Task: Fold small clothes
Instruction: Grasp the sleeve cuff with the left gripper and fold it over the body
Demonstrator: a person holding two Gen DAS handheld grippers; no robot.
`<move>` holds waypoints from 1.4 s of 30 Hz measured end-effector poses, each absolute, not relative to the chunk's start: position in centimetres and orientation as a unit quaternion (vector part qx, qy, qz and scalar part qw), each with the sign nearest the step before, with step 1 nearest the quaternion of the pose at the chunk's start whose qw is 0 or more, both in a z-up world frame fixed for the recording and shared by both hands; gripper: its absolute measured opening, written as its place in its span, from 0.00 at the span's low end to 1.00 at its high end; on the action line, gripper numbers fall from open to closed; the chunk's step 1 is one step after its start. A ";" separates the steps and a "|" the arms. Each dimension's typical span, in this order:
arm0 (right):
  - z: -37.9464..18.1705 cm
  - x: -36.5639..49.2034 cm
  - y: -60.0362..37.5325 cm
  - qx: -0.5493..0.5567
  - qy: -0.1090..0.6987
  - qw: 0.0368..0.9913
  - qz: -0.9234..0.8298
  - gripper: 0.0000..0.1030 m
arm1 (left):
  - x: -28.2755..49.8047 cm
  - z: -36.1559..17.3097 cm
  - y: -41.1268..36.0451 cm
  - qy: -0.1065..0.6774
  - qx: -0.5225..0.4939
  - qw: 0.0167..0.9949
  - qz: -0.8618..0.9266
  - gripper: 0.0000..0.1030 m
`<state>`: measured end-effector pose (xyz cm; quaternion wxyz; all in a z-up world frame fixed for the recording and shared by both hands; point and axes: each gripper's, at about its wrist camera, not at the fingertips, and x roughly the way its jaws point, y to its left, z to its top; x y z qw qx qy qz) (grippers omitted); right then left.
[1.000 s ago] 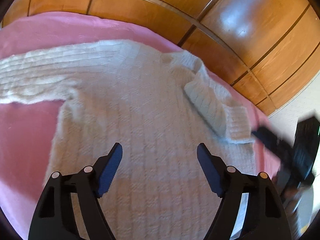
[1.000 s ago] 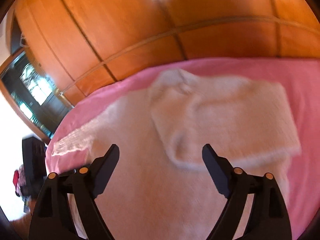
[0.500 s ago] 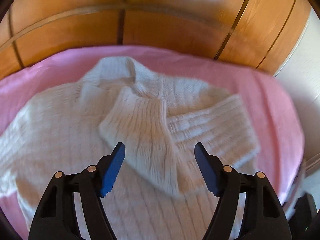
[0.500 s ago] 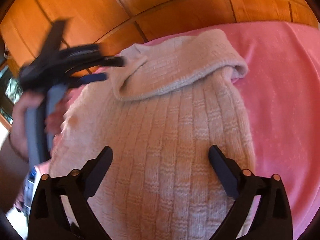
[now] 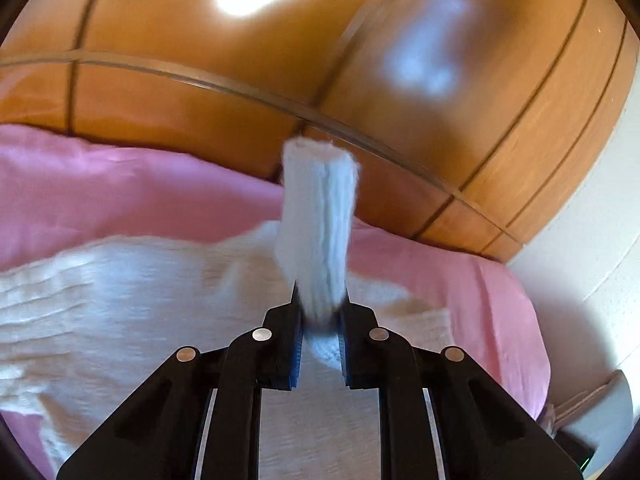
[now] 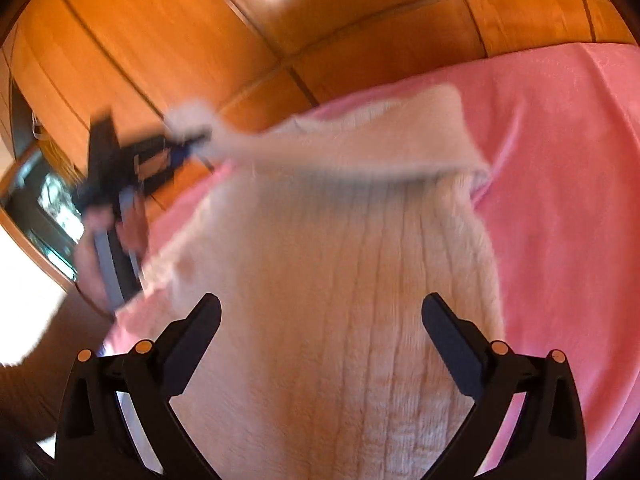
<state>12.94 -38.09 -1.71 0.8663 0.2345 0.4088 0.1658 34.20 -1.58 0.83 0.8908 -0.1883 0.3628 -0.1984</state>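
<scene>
A white ribbed knit sweater [image 5: 168, 304] lies on a pink bed cover [image 5: 120, 192]. My left gripper [image 5: 320, 312] is shut on the sweater's sleeve cuff [image 5: 320, 216], which sticks up between the fingers. In the right wrist view the sweater's body [image 6: 340, 300] fills the middle, and the left gripper [image 6: 188, 140] shows blurred at upper left, pulling the sleeve [image 6: 320, 156] across. My right gripper [image 6: 320, 320] is open and empty above the sweater's lower body.
A glossy wooden panelled wall [image 5: 360, 60] stands behind the bed. A white wall [image 5: 592, 248] is at the right. The pink cover [image 6: 560, 200] extends to the right of the sweater. A dark window or cabinet [image 6: 44, 196] is at far left.
My left gripper has closed on the sleeve cuff and lifted it off the sweater. My right gripper has stayed open over the sweater's body.
</scene>
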 end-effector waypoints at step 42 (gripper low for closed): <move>-7.3 26.3 -32.1 0.017 0.446 0.895 -0.008 0.98 | 17.6 -7.6 30.1 0.374 -0.430 0.809 0.144 0.50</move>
